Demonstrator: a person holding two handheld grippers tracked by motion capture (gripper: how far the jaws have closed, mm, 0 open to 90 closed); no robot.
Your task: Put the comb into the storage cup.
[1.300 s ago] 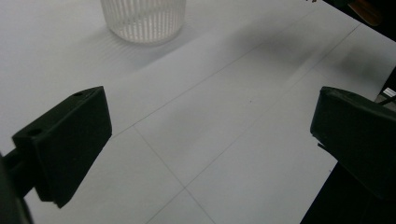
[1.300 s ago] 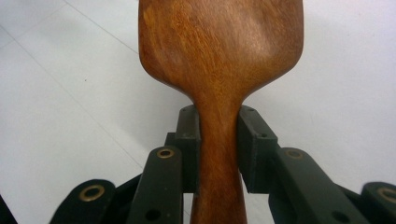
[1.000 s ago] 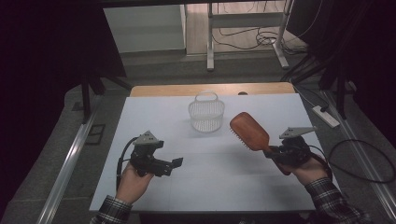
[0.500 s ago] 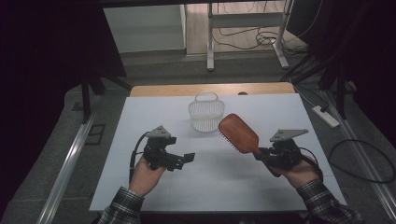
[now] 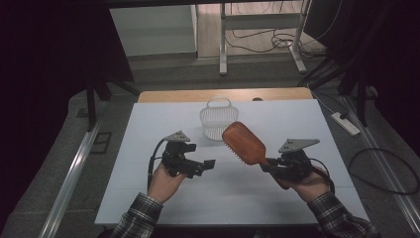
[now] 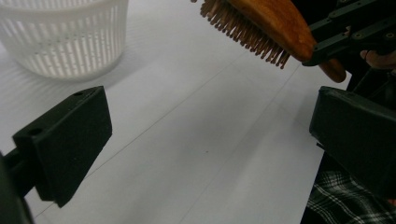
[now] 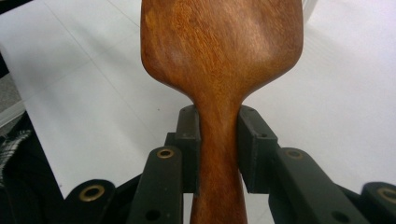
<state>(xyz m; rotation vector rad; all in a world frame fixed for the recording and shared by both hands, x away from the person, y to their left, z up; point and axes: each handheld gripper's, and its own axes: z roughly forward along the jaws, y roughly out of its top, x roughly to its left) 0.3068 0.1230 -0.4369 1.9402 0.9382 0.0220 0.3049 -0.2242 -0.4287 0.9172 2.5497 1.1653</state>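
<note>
Right gripper [image 5: 270,163] fingers clamp the brown wooden paddle hairbrush [image 5: 243,143] by its handle, mid-carry; left gripper [image 5: 210,163] gapes empty (next: lower it into the white slatted plastic basket [image 5: 216,120], probably).

A lab or recording studio, not a home. White sheet [image 5: 163,124] covers a wooden table [image 5: 188,95] set alone on a grey floor [image 5: 54,163]. Black drapes [image 5: 54,44] hang on both sides, leaving the surroundings dark. Behind the table, the white metal legs of a stand [image 5: 223,39] and loose cables [image 5: 267,37] trailing over a paler floor. A power strip [image 5: 345,123] lies at the right with a black cable [image 5: 381,168] looping beside it. A metal rail [image 5: 74,173] runs along the floor at the left. No domestic furniture; the few props on the sheet sit like test pieces.
</note>
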